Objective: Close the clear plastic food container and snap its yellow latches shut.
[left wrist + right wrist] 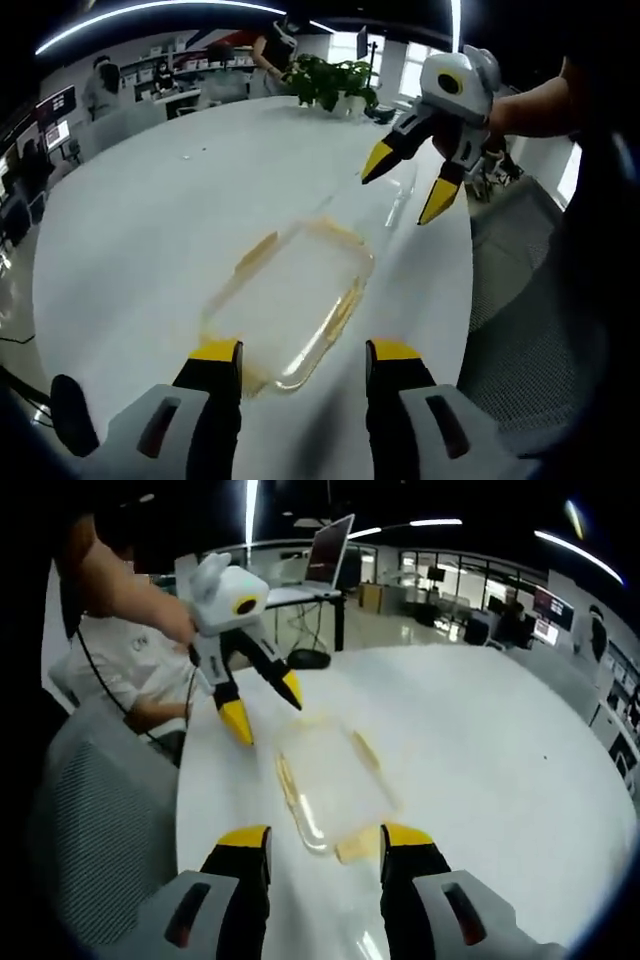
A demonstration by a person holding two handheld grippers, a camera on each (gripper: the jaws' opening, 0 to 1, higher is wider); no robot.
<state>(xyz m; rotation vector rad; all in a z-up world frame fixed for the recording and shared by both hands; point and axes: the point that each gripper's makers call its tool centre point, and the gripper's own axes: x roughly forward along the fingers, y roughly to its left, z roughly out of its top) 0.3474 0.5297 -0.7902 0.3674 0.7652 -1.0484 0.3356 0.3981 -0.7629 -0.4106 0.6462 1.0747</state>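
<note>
- Two grippers hang above a white round surface (140, 230), one at each end of the clear plastic food container (290, 300).
- The container lies flat on the surface near its edge, lid on; its yellow latches (257, 252) show along the sides, though the blur hides whether they are snapped down.
- Left gripper (303, 352): jaws spread apart with nothing between them, held just short of the container's near end.
- Right gripper (325, 835): jaws likewise apart and empty, over the opposite end, where a yellow latch lies between the tips.
- In the left gripper view a potted plant (335, 85) stands at the far side of the surface.
- A grey mesh chair (95, 810) sits beside the surface.
</note>
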